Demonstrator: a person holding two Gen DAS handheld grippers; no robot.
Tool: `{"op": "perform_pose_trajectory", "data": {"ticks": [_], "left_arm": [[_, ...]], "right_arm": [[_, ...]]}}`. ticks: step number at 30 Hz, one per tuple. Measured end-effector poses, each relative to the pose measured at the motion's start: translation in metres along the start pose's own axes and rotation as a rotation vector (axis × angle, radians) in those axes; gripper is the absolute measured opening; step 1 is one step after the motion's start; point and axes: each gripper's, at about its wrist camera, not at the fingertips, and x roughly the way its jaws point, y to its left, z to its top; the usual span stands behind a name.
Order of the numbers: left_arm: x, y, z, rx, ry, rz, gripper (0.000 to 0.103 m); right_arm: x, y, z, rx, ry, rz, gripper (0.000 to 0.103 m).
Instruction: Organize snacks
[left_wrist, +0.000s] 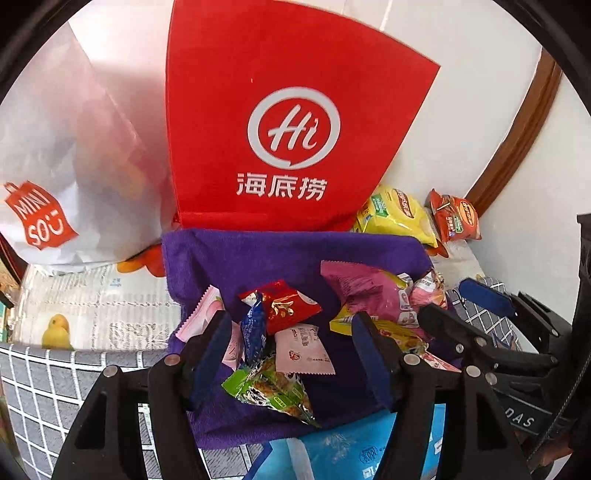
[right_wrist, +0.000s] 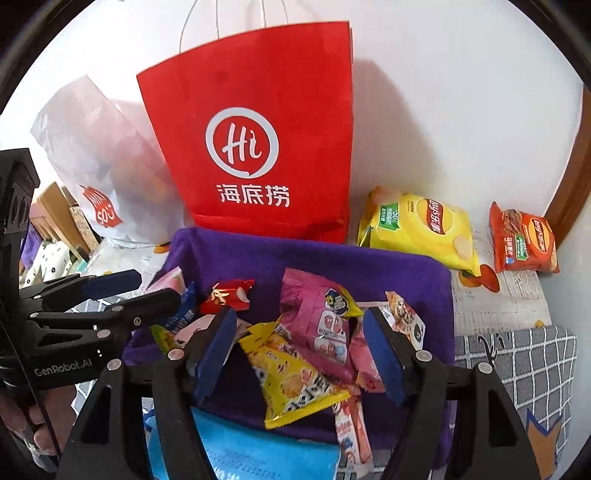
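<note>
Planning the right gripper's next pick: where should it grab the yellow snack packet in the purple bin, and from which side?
Grip the yellow snack packet across its flat middle, coming straight down from above. It lies flat on top of the pile in the purple bin, nothing over it, directly between the right gripper's open fingers. Avoid its top edge, which sits against the pink packet.

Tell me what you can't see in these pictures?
- Inside the red bag: both views show only its front.
- Inside the white bag: left view, contents are only blurry shapes through the plastic.
- Blue packet: cut off by the bottom edge, partly behind the right gripper.
- Small print on the snacks: too tiny.
</note>
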Motion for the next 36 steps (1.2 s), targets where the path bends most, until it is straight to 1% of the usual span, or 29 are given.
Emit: {"op": "perform_pose_trajectory", "data": {"ticks": [7, 10, 12, 15, 17, 20, 22, 23, 24, 25, 28, 29, 30, 31, 36], "left_arm": [[-0.019, -0.011, 0.0, 0.02, -0.016, -0.011, 0.066], [-0.033, -0.015, -0.007, 0.011, -0.025, -0.035, 0.066], [-0.045, -0.02, -0.015, 0.027, -0.035, -0.037, 0.066], [-0.067, -0.028, -0.031, 0.045, -0.054, -0.021, 0.067], [-0.08, -0.033, -0.04, 0.048, -0.062, -0.019, 0.07], [-0.102, -0.039, -0.058, 0.051, -0.091, -0.003, 0.072], [-0.119, -0.044, -0.071, 0.053, -0.112, 0.014, 0.075], [-0.126, -0.047, -0.077, 0.051, -0.12, 0.015, 0.078], [-0.133, -0.049, -0.081, 0.048, -0.126, 0.014, 0.079], [-0.14, -0.051, -0.087, 0.048, -0.136, 0.011, 0.079], [-0.163, -0.059, -0.104, 0.054, -0.17, 0.016, 0.081], [-0.168, -0.062, -0.108, 0.058, -0.179, 0.022, 0.084], [-0.174, -0.065, -0.114, 0.063, -0.189, 0.029, 0.089], [-0.181, -0.068, -0.119, 0.068, -0.197, 0.036, 0.09], [-0.209, -0.079, -0.144, 0.08, -0.225, 0.06, 0.097]], "right_arm": [[-0.034, 0.003, -0.009, 0.001, -0.019, -0.015, 0.071], [-0.054, 0.004, -0.015, 0.014, -0.029, -0.043, 0.071], [-0.071, 0.004, -0.022, 0.029, -0.042, -0.053, 0.071], [-0.095, 0.002, -0.033, 0.054, -0.068, -0.061, 0.071], [-0.111, 0.001, -0.041, 0.072, -0.07, -0.073, 0.071], [-0.135, -0.002, -0.055, 0.092, -0.076, -0.104, 0.071], [-0.152, -0.003, -0.066, 0.103, -0.081, -0.095, 0.071], [-0.158, -0.004, -0.07, 0.11, -0.084, -0.092, 0.071], [-0.166, -0.004, -0.076, 0.12, -0.085, -0.093, 0.073], [-0.17, -0.004, -0.08, 0.125, -0.084, -0.098, 0.079], [-0.187, -0.002, -0.097, 0.118, -0.093, -0.135, 0.082], [-0.196, -0.002, -0.104, 0.121, -0.099, -0.133, 0.083], [-0.2, -0.002, -0.108, 0.125, -0.1, -0.126, 0.088], [-0.206, -0.002, -0.113, 0.133, -0.105, -0.119, 0.091], [-0.231, 0.001, -0.138, 0.148, -0.138, -0.142, 0.097]]}}
